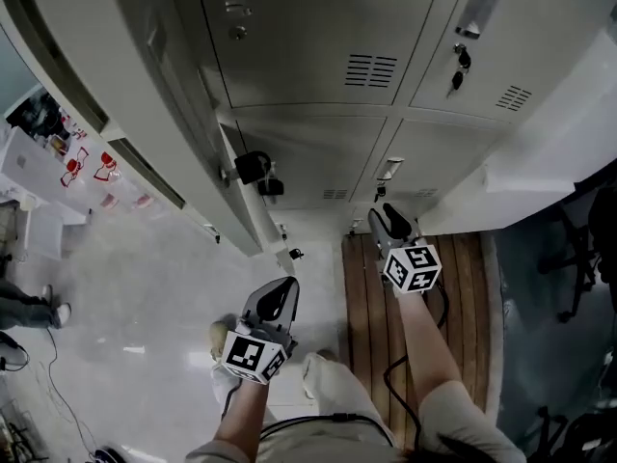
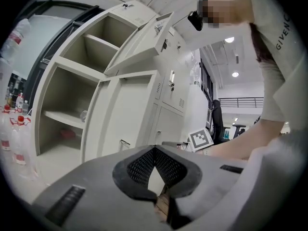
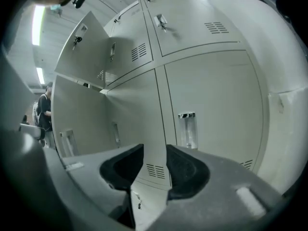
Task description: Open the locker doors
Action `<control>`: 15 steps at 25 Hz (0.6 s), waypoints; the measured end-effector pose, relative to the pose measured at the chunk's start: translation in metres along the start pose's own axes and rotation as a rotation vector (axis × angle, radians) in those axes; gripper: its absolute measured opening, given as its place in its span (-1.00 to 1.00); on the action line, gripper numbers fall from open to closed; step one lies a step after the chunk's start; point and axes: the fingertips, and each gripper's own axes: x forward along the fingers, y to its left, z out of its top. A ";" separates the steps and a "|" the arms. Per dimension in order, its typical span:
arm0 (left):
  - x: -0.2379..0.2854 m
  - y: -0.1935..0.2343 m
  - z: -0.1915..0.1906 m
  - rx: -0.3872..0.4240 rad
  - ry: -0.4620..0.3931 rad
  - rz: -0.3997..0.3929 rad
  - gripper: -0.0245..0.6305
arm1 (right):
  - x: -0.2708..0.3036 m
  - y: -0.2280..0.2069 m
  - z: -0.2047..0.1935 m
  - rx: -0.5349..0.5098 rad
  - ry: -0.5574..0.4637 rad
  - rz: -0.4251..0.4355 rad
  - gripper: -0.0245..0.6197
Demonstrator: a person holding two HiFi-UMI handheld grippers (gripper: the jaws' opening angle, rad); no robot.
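Observation:
A bank of grey lockers stands ahead. On the left, an upper door (image 1: 125, 95) and a lower door (image 1: 253, 201) hang open, and bare shelves (image 2: 72, 114) show inside. The lower right door (image 1: 439, 157) with its recessed handle (image 3: 187, 129) is closed, as are both upper doors (image 1: 318, 37). My right gripper (image 1: 383, 216) is open and empty, held close in front of that closed lower door (image 3: 216, 105) and apart from it. My left gripper (image 1: 280, 295) hangs lower, beside the open lower door (image 2: 120, 114); its fingertips meet with nothing between them.
A wooden floor mat (image 1: 472, 287) lies under the right lockers. Bottles (image 1: 87, 167) stand at the far left, and another person's feet (image 1: 29, 307) show near cables on the floor. Dark office chairs (image 1: 578, 249) crowd the right edge.

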 end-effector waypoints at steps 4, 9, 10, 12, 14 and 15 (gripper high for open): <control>0.021 -0.010 -0.008 -0.022 0.002 0.009 -0.93 | 0.022 -0.021 0.005 0.006 0.002 0.021 -0.44; 0.048 -0.025 -0.013 -0.015 0.004 -0.016 -0.93 | 0.045 -0.040 0.012 -0.001 -0.001 0.022 -0.37; 0.053 -0.028 -0.014 -0.016 0.006 -0.021 -0.93 | 0.049 -0.043 0.013 -0.001 -0.002 0.018 -0.36; 0.063 -0.032 -0.017 -0.022 0.014 -0.026 -0.93 | 0.056 -0.048 0.013 0.005 -0.004 0.012 -0.34; 0.074 -0.035 -0.022 -0.019 0.021 -0.035 -0.93 | 0.063 -0.052 0.016 0.005 -0.007 0.007 -0.32; 0.080 -0.035 -0.025 -0.014 0.023 -0.038 -0.93 | 0.066 -0.054 0.018 0.001 -0.009 0.004 -0.30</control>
